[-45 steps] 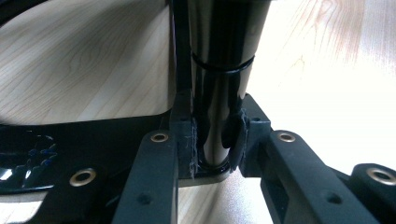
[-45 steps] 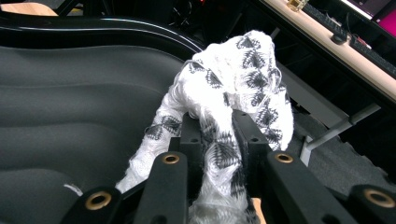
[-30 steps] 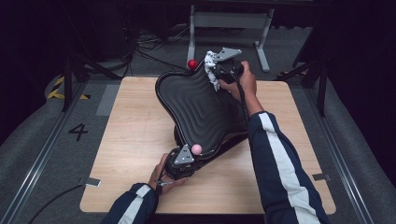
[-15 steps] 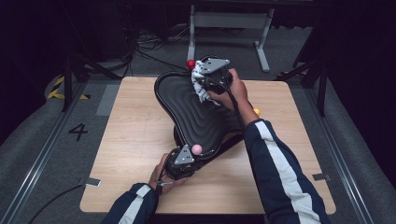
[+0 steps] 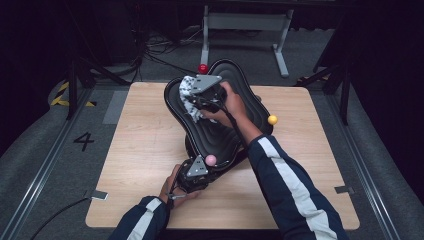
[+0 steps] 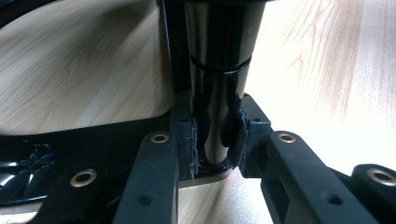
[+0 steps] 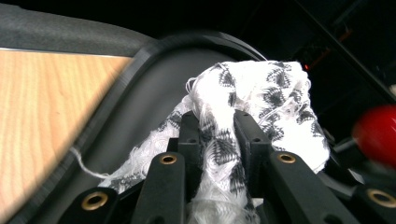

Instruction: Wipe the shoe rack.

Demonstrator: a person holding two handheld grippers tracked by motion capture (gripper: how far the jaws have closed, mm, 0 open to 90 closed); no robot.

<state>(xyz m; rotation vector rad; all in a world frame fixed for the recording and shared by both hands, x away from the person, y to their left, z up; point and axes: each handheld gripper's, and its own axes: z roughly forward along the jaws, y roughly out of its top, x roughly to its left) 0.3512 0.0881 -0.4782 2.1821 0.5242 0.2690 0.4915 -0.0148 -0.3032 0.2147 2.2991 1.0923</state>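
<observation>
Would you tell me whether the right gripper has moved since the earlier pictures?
Yes: the right gripper, shut on the cloth, moved leftward across the black tray, away from the yellow ball.

The right gripper (image 5: 196, 102), clamping a white black-patterned cloth (image 5: 188, 97), now sits further left over the far end of the black ridged curved seat shell (image 5: 215, 132), its jaws having just opened slightly, cloth between them.

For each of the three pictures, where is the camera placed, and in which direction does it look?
High view: above the table's near side, looking forward and down on the black ridged tray; both sleeved forearms enter from below.
Left gripper view: on the left claw, looking along its jaws clamped on a glossy dark post.
Right gripper view: on the right claw, looking along jaws pinching a patterned cloth.
Shared: cloth and tray appear in the high and right gripper views.
</observation>
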